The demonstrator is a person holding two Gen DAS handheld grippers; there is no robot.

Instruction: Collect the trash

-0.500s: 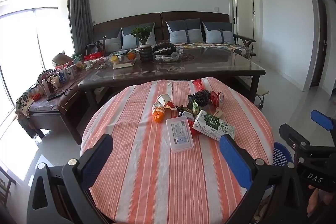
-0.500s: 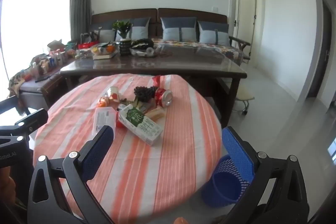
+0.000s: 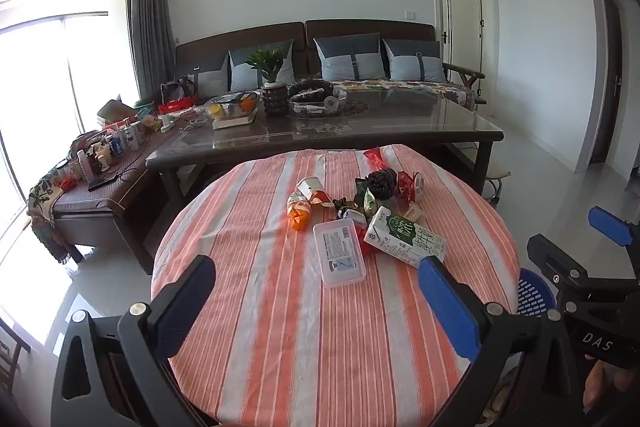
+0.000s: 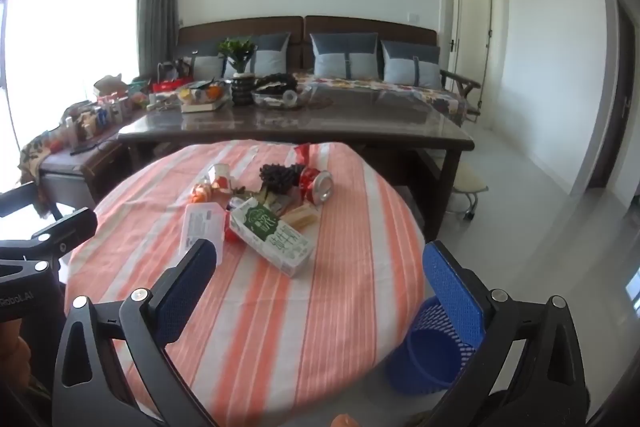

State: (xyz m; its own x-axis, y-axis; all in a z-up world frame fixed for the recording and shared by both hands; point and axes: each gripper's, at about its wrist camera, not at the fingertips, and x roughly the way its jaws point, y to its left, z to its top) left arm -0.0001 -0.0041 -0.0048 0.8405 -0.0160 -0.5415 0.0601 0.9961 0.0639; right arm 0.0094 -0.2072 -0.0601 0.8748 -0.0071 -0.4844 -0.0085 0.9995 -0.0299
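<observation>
A pile of trash lies on the round table with the orange striped cloth (image 3: 280, 347). It holds a green and white milk carton (image 3: 404, 239), a clear plastic box (image 3: 339, 254), a crushed can (image 4: 320, 187), a paper cup (image 3: 310, 187) and several wrappers. A blue mesh bin (image 4: 424, 351) stands on the floor at the table's right edge. My left gripper (image 3: 316, 303) is open and empty above the table's near side. My right gripper (image 4: 320, 287) is open and empty, to the right of the left one, short of the carton (image 4: 272, 231).
A long dark glass-topped table (image 3: 400, 131) with a plant, fruit and a tray stands behind the round table. A sofa with grey cushions (image 3: 352, 59) is at the back wall. A cluttered low bench (image 3: 100, 167) is at the left. A stool (image 4: 468, 187) stands at the right.
Both views have shifted only slightly. The trash and bin have not moved.
</observation>
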